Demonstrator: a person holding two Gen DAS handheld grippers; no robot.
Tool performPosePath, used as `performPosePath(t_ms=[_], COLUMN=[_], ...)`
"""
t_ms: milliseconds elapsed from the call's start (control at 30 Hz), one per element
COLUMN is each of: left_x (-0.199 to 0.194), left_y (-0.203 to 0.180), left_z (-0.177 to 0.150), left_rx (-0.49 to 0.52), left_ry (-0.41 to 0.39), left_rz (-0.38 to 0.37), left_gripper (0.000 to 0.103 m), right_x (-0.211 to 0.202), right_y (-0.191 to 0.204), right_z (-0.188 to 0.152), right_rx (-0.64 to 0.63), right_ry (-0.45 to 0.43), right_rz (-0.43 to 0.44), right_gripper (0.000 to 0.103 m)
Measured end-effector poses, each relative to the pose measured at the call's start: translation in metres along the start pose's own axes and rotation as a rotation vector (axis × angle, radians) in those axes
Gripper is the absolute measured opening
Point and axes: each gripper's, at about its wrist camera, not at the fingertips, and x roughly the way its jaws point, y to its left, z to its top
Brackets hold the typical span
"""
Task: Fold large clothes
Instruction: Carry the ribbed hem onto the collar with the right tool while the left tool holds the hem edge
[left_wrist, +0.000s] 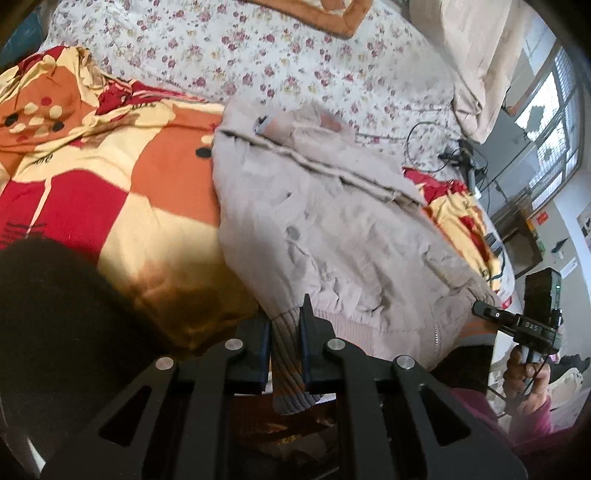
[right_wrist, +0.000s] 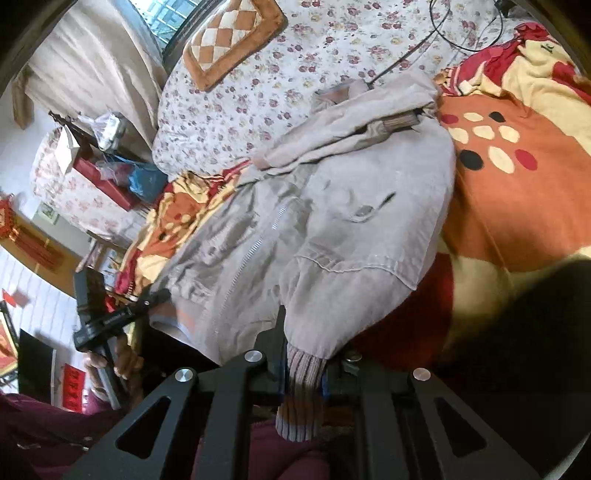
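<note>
Two tongs (left_wrist: 286, 334) (right_wrist: 304, 363) pinch the jacket (left_wrist: 332, 236) hem; no label is legible.

Both wrist fisheyes look steeply down from close range at the same beige zip-front padded jacket (left_wrist: 332, 229) (right_wrist: 332, 221), from its opposite hem corners.

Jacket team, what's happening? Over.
Left claw shut on jacket hem. Right claw shut on hem too. Cable lying beyond the collar.
</note>
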Motion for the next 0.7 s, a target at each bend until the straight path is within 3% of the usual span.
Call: performPosePath(t_ms=[200, 367, 533, 700], left_x=[-0.002, 0.009, 0.051, 0.118], left_y=[-0.009, -0.023, -0.025, -0.015], left_z=[0.042, 0.106, 0.173, 0.224], left_rx=[0.021, 0.075, 0.068, 0.019], left_ry=[-0.071, -0.175, -0.233, -0.194], left_rz=[0.001, 0.027, 0.069, 0.113], left_gripper=[0.010, 0.010, 0.010, 0.010], right_x=[-0.006, -0.003, 0.023, 0.066], right_y=[-0.001, -0.004, -0.020, -0.049], right_z=[0.035, 0.091, 0.160, 0.223], right_rx=[-0.011, -0.017, -0.017, 0.012], right_ry=[-0.051, -0.175, -0.261, -0.254], right_rz=[0.041, 0.036, -0.003, -0.063], right_gripper=[0.011, 0.011, 0.011, 0.011])
